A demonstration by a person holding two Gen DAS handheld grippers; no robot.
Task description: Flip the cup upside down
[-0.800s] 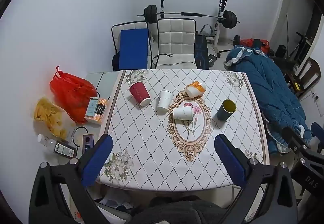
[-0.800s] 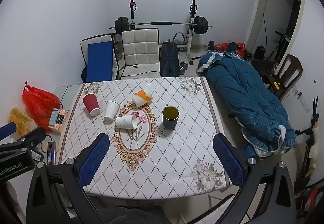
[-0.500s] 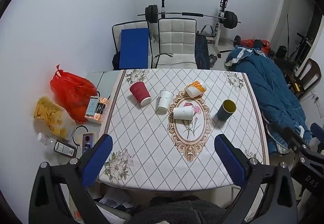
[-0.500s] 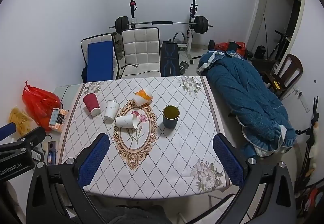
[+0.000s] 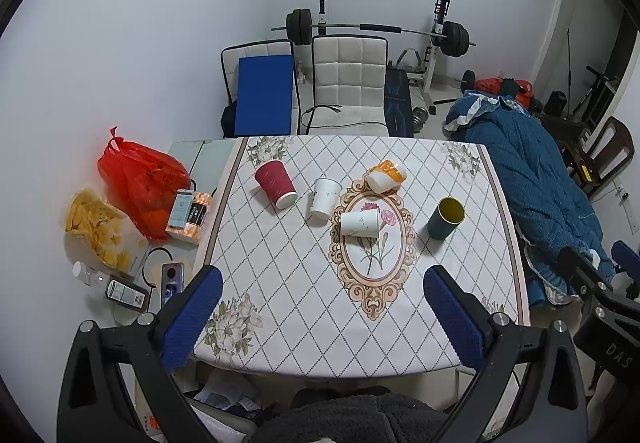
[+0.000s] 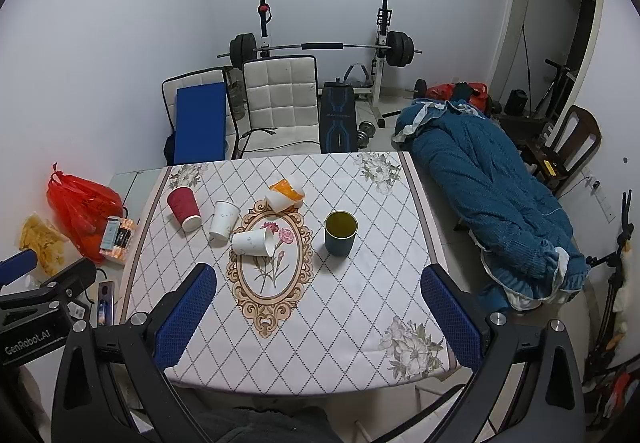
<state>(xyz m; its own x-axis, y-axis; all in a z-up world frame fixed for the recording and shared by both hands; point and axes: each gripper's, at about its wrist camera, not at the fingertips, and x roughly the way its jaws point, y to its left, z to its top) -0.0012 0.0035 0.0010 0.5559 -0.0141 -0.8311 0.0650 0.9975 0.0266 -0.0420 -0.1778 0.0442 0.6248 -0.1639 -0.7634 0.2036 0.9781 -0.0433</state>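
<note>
A dark blue-green cup [image 5: 446, 217] [image 6: 340, 233] stands upright, mouth up, on the right of the table [image 5: 280, 283] [image 6: 360, 283]. A red cup [image 5: 275, 183] [image 6: 183, 208] and a white cup [image 5: 325, 196] [image 6: 224, 219] stand upside down at the left. Another white cup [image 5: 359, 223] [image 6: 252, 242] and an orange-and-white cup [image 5: 386, 175] [image 6: 285, 193] lie on their sides near the middle. My left gripper [image 5: 324, 317] and right gripper [image 6: 318, 317] are both open and empty, held high above the table's near edge.
A red bag [image 5: 142, 179], snacks and small bottles lie on a low surface left of the table. White chairs [image 5: 348, 83] and a barbell rack stand behind it. A blue quilt [image 6: 492, 203] lies to the right.
</note>
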